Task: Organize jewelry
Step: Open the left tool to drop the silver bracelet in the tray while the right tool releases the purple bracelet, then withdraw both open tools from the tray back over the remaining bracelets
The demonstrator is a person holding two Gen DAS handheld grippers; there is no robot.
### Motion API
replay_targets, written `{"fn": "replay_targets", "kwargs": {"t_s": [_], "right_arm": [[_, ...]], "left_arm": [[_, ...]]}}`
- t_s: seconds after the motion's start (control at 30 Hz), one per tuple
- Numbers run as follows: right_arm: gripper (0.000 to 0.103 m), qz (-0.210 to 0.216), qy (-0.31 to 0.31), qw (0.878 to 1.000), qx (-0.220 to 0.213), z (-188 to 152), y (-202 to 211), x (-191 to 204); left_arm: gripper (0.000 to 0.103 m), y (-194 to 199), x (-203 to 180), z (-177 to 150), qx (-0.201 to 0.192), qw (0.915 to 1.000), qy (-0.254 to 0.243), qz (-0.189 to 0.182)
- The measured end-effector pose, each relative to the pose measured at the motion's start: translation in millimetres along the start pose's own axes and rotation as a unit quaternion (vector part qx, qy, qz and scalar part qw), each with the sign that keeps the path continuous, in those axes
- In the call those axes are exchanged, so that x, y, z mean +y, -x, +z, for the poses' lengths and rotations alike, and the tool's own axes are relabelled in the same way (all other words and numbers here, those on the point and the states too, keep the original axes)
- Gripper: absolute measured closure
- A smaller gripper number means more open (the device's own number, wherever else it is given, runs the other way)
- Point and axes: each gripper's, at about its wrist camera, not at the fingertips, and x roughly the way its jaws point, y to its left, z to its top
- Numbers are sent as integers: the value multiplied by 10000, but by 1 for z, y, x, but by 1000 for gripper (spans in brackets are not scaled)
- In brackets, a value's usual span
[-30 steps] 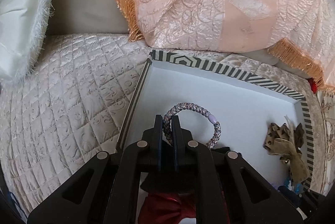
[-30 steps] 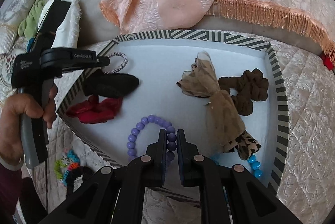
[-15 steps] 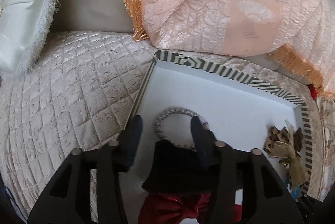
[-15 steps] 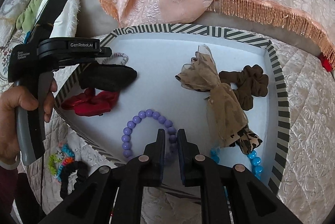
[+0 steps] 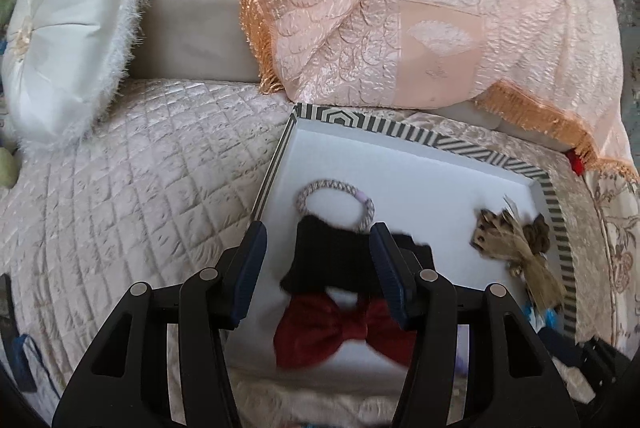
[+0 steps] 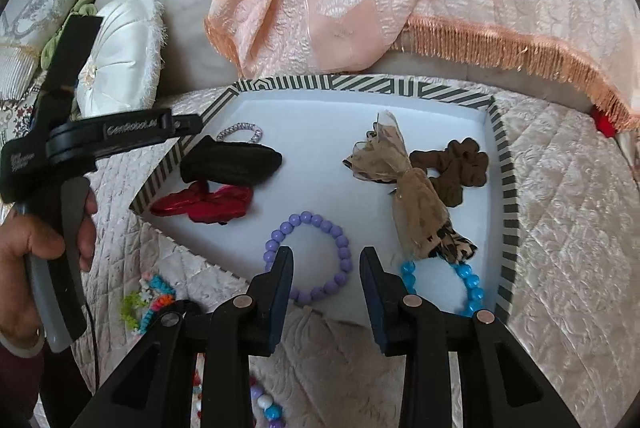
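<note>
Tray (image 6: 505,164) on bed; bow (image 6: 204,204) left, bracelet (image 6: 308,256) front, scrunchie (image 6: 460,168) right inside.

Quilted bed (image 5: 132,188) — striped tray (image 6: 506,188), pillows (image 5: 68,40)

White lettering that looks like "GenRobot.AI" runs along the black side of the left tongs (image 6: 188,126), and smaller white print on their rear housing is too blurred to read.

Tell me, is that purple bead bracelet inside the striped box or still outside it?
Inside. The purple bead bracelet lies flat on the white floor of the striped box, near its front edge, with the right gripper open above it, not touching.
</note>
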Motion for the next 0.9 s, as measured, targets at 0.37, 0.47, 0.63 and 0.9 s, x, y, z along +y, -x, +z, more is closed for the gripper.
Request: {"fn": "replay_targets", "kwargs": {"t_s": [0.37,0.47,0.63,0.9], "right_arm": [[70,-335,34,9991,-247,-22,40,15],[69,-405,40,9988,-279,-31,50,18],[68,-444,-53,9985,-318,-47,66,20],[68,-559,-188,9977,-344,-68,85,20]], "left_arm": [[50,61,3,-51,-272,9994,-191,21],[50,75,3,-69,-306,9992,-241,-3],[50,95,2,-97,-421,9984,-359,71],[50,120,-1,-133,-462,9977,-496,52]]}}
